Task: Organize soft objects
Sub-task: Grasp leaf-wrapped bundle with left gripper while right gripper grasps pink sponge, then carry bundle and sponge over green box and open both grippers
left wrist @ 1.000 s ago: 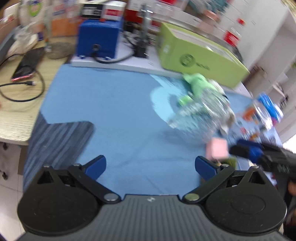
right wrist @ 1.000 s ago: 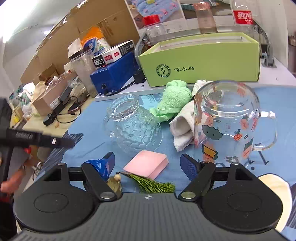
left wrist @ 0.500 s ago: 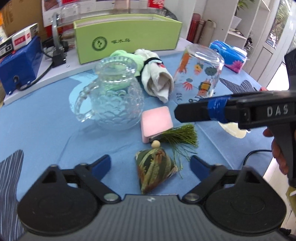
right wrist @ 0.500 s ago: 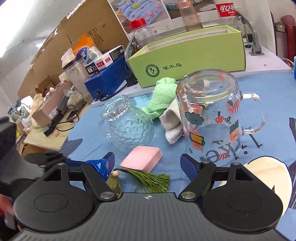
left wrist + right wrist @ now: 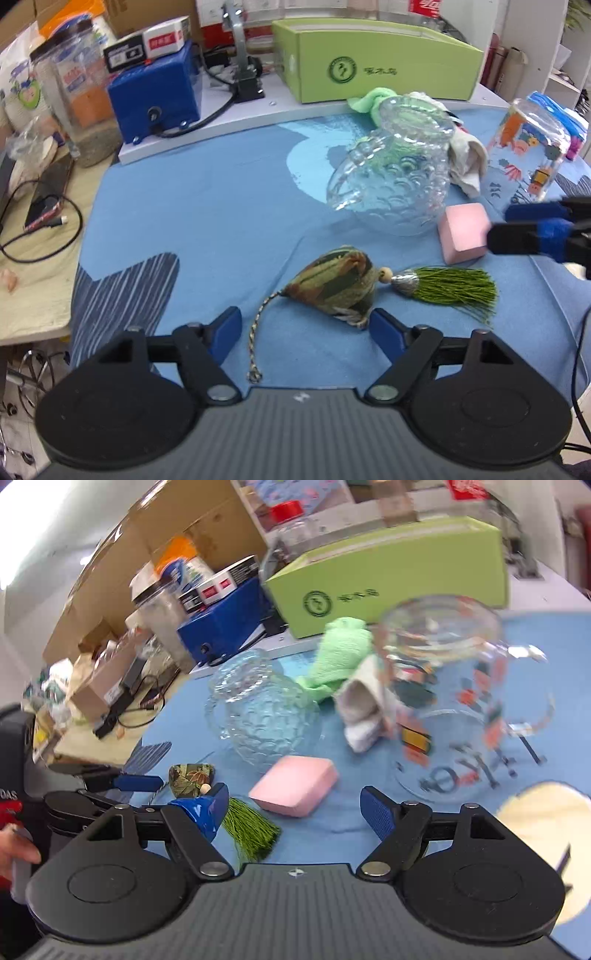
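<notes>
Looking down over the bench [image 5: 229, 206], I am seeing its blue cloth carrying everything that matters here. Farthest back, the lime-green box [image 5: 384, 62] is standing open-topped beside the blue device [image 5: 155, 99]. In front of it, the printed glass mug [image 5: 458, 701] is sitting upside down, and the textured glass pitcher [image 5: 395, 188] is lying tipped on its side, with a green towel [image 5: 340, 653] and a rolled white cloth [image 5: 364, 712] bunched between and behind the two.

Nearer to me, the pink sponge [image 5: 463, 232] is lying flat just beside the pitcher. The leaf-print sachet [image 5: 332, 282] is the closest soft thing: it is lying directly ahead of my left hand-held gripper [image 5: 306, 326], its long axis running crosswise, cord trailing toward me on the left and green tassel [image 5: 454, 286] pointing right.

I am holding my left hand-held gripper spread wide and empty, its right fingertip almost touching the sachet's near corner. My right hand-held gripper [image 5: 295, 808] is likewise gaping and empty, with the sponge straight ahead between its fingers. I am judging the left the nearer one for the sachet, and the right for the sponge; the left needs a short push forward so the body sits between the fingers.
</notes>
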Action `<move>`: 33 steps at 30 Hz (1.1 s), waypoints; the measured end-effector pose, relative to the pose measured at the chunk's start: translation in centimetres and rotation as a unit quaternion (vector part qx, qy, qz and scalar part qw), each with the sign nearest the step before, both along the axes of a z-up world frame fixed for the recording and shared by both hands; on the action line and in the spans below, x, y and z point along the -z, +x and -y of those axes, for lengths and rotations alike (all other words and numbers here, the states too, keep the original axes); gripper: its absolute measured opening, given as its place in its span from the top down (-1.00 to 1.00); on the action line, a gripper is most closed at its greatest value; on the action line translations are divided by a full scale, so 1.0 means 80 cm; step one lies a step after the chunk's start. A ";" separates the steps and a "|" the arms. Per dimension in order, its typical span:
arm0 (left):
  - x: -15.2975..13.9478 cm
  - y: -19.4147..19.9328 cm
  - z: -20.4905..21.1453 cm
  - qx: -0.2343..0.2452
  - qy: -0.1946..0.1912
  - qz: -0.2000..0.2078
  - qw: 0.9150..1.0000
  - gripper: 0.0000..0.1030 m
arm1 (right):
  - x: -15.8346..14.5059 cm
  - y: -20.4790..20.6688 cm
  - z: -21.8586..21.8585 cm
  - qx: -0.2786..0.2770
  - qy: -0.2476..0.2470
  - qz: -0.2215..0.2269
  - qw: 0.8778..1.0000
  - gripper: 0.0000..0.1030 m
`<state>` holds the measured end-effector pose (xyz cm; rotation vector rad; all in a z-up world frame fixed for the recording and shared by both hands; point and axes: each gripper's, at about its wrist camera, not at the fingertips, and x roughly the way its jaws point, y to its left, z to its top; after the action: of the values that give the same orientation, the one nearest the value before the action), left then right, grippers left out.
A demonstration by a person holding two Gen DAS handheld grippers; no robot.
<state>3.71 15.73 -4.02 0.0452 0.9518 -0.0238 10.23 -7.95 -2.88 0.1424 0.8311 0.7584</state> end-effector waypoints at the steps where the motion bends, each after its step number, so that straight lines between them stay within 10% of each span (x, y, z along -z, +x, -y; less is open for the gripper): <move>1: -0.002 -0.002 0.007 0.016 0.002 0.007 1.000 -0.60 | -0.002 0.000 -0.010 -0.006 -0.010 0.013 1.000 -0.26; 8: 0.000 0.010 0.046 0.087 0.043 0.039 0.994 -0.63 | 0.012 0.015 -0.055 0.017 -0.074 0.033 0.997 -0.26; 18: 0.010 0.029 0.015 0.137 0.001 0.062 0.989 -0.62 | 0.025 -0.006 -0.072 0.021 -0.137 0.106 0.985 -0.28; 22: 0.011 0.029 0.010 0.129 -0.010 0.062 0.990 -0.27 | 0.025 -0.004 -0.075 0.017 -0.152 0.115 0.981 -0.30; 28: 0.000 0.020 -0.006 0.081 -0.043 0.054 0.994 0.07 | 0.021 -0.011 -0.074 -0.009 -0.145 0.133 0.980 0.34; 33: -0.025 0.004 -0.026 0.049 -0.082 0.055 0.994 0.07 | 0.009 -0.020 -0.060 -0.011 -0.118 0.134 0.984 0.41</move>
<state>4.02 17.79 -2.05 -0.0578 0.8337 -0.1877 8.63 -3.12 -3.58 -0.1775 0.6598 0.6758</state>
